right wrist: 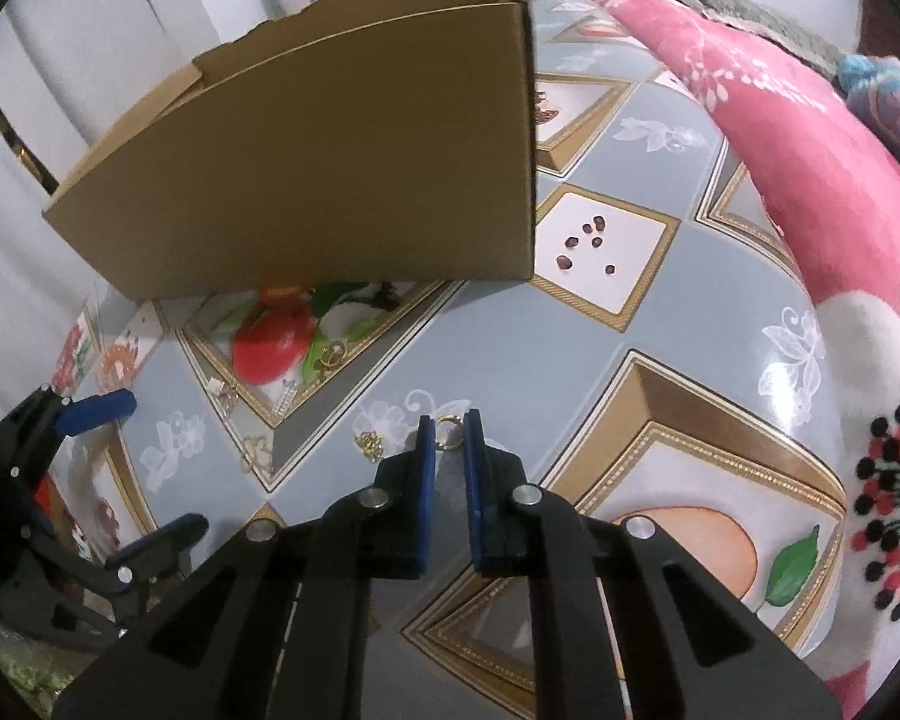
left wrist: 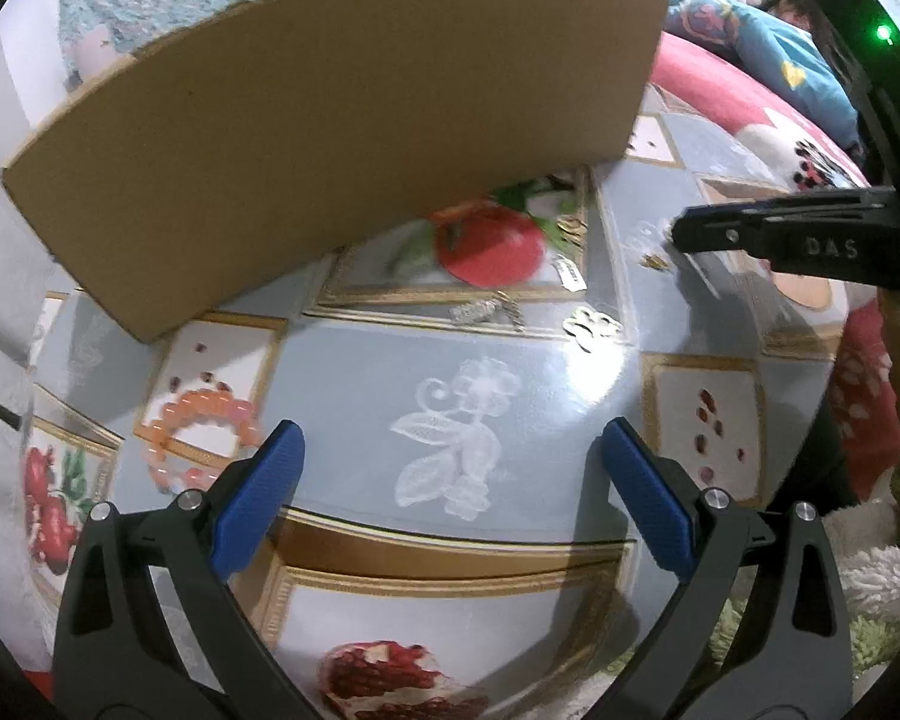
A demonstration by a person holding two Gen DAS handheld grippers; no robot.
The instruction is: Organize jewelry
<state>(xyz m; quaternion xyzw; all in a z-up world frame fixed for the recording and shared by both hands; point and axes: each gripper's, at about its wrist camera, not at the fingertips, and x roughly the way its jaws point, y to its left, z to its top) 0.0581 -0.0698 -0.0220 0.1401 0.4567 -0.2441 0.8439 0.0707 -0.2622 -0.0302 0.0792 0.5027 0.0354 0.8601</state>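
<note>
An open cardboard box (left wrist: 330, 138) stands on the patterned tablecloth, also in the right wrist view (right wrist: 330, 180). My right gripper (right wrist: 449, 433) is nearly closed around a small gold ring (right wrist: 448, 425) lying on the cloth; it shows from the side in the left wrist view (left wrist: 678, 234). A small gold cluster (right wrist: 369, 443) lies just left of it. My left gripper (left wrist: 450, 450) is open and empty above the cloth, and shows in the right wrist view (right wrist: 144, 468). An orange bead bracelet (left wrist: 201, 438) lies by its left finger. Silver and gold pieces (left wrist: 486, 312), (left wrist: 591, 327) lie before the box.
The tablecloth (right wrist: 630, 396) has grey tiles and fruit prints. A pink floral blanket (right wrist: 810, 180) lies along the right. A blue patterned pillow (left wrist: 768, 42) is at the back right. A white wall is behind the box.
</note>
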